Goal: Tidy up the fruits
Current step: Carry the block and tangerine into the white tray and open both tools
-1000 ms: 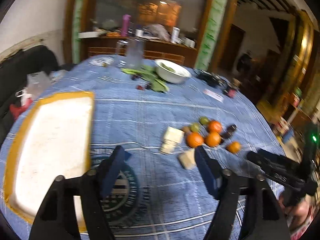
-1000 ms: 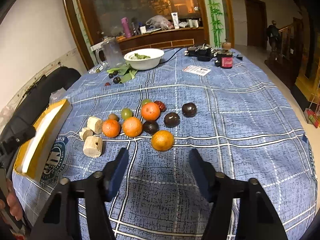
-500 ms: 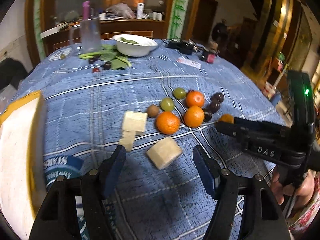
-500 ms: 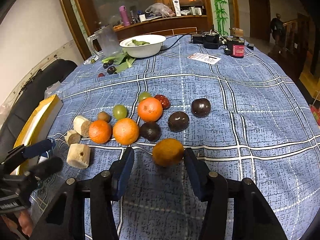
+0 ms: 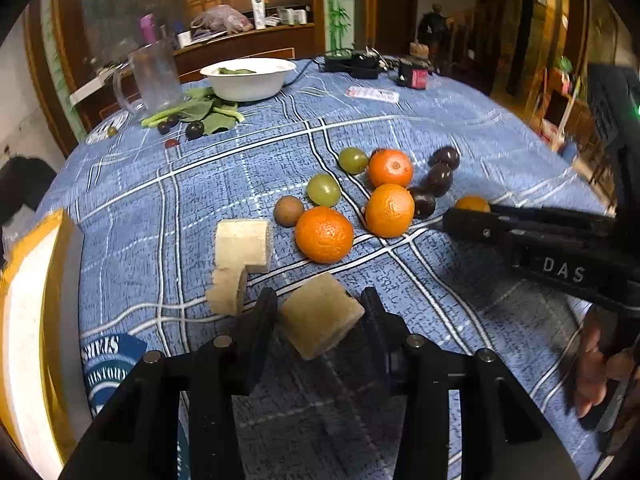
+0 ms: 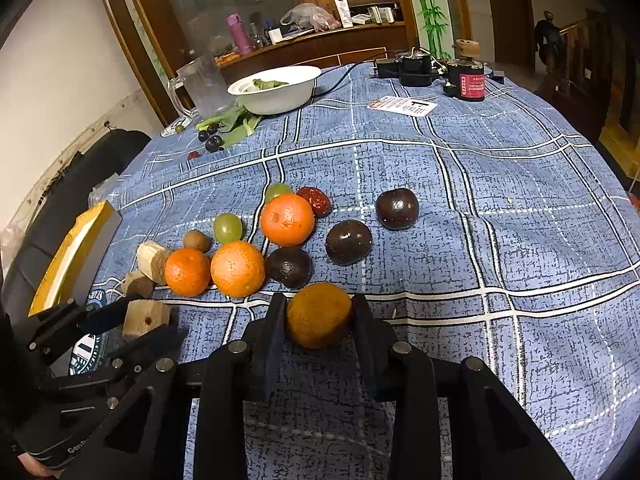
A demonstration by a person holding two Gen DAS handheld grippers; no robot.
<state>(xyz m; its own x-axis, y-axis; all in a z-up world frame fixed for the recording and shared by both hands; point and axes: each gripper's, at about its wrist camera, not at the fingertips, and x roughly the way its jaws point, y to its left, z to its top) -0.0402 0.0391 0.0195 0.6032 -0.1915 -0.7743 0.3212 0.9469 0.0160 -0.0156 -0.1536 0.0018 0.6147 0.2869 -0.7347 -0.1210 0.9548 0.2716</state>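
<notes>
Right gripper (image 6: pixel 319 314) closed around a dull orange (image 6: pixel 319 315) on the blue checked tablecloth (image 6: pixel 500 216), a finger pressed to each side. Just beyond: three dark plums (image 6: pixel 348 241), three brighter oranges (image 6: pixel 237 269), two green grapes (image 6: pixel 227 228), a red date (image 6: pixel 319 201). At far left, left gripper (image 6: pixel 146 320) clamped on a pale cut chunk (image 6: pixel 145 319). Yellow-rimmed tray (image 6: pixel 86 236) at table edge.

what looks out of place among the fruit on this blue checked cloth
Three pale beige cut chunks lie beside the round oranges, looking unlike whole fruit. The left gripper closes around one chunk; leafy greens lie loose beside the white bowl.
</notes>
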